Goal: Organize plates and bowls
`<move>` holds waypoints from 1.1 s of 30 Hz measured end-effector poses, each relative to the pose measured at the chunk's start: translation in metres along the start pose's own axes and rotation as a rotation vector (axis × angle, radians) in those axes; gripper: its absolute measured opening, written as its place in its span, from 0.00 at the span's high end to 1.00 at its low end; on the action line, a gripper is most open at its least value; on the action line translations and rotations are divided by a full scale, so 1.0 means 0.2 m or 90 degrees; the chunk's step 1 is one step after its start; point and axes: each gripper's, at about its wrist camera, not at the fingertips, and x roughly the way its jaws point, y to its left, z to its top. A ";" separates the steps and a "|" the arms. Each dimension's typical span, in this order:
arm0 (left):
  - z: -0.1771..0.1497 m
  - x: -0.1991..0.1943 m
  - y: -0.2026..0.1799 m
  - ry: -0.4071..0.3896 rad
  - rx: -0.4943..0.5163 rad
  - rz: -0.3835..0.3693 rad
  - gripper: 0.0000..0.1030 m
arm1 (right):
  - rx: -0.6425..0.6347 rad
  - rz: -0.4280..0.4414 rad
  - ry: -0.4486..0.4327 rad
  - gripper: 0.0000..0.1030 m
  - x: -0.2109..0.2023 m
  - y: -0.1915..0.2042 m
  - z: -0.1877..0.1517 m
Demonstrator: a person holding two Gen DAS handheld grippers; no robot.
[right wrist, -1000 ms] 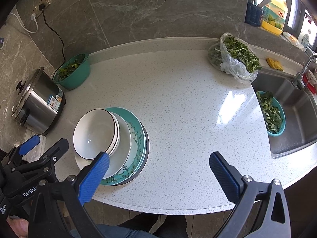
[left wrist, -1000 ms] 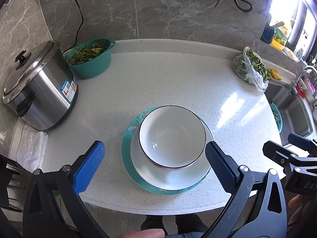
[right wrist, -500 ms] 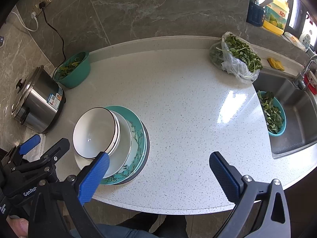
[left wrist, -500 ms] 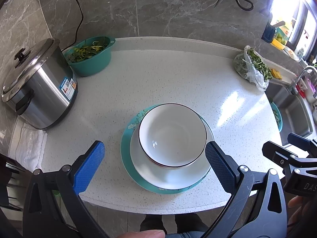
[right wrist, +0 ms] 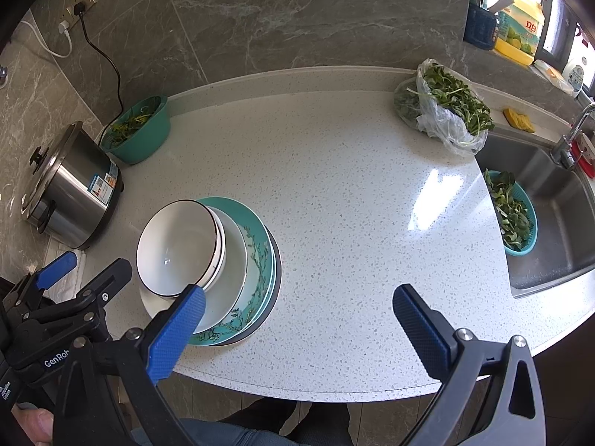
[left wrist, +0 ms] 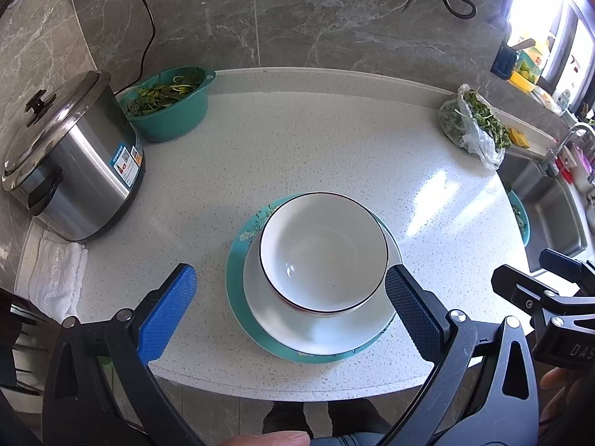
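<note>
Both tongs hover above the near edge of the surface (left wrist: 334, 141), spread wide and gripping nothing. The left tongs (left wrist: 290, 297) frame the bowl (left wrist: 323, 251), which sits on stacked plates (right wrist: 256, 252). The right tongs (right wrist: 297, 319) point at bare surface right of the stack.

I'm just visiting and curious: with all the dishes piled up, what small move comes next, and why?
Probably draw both grippers back. The bowl already sits in the white plate on the teal plates, and the left gripper and right gripper are open, holding nothing.
</note>
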 end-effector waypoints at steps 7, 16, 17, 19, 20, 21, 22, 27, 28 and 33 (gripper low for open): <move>0.00 0.00 0.00 0.001 0.000 0.000 0.00 | 0.000 0.000 0.000 0.00 0.00 0.00 0.00; 0.00 0.01 -0.01 0.001 0.001 0.000 0.00 | -0.001 0.000 0.001 0.00 0.01 0.01 0.00; 0.00 0.01 -0.01 0.001 0.001 0.000 0.00 | -0.001 0.000 0.001 0.00 0.01 0.01 0.00; 0.00 0.01 0.00 0.001 0.001 -0.001 0.00 | -0.001 0.000 0.001 0.00 0.01 0.01 0.00; 0.00 0.01 0.00 0.001 0.001 0.000 0.00 | -0.001 0.000 0.001 0.00 0.01 0.00 0.00; 0.00 0.01 -0.01 0.001 0.001 -0.001 0.00 | -0.001 0.000 0.001 0.00 0.01 0.01 0.00; 0.00 0.01 0.00 0.001 0.002 -0.001 0.00 | -0.001 0.000 0.002 0.00 0.01 0.01 0.00; 0.00 0.02 -0.01 0.003 0.001 -0.001 0.00 | -0.001 0.000 0.002 0.00 0.01 0.00 0.00; 0.00 0.02 -0.01 0.003 0.000 -0.001 0.00 | -0.001 0.000 0.001 0.00 0.01 0.00 0.00; 0.00 0.02 -0.01 0.004 -0.001 -0.002 0.00 | -0.001 0.000 0.003 0.00 0.01 0.01 0.00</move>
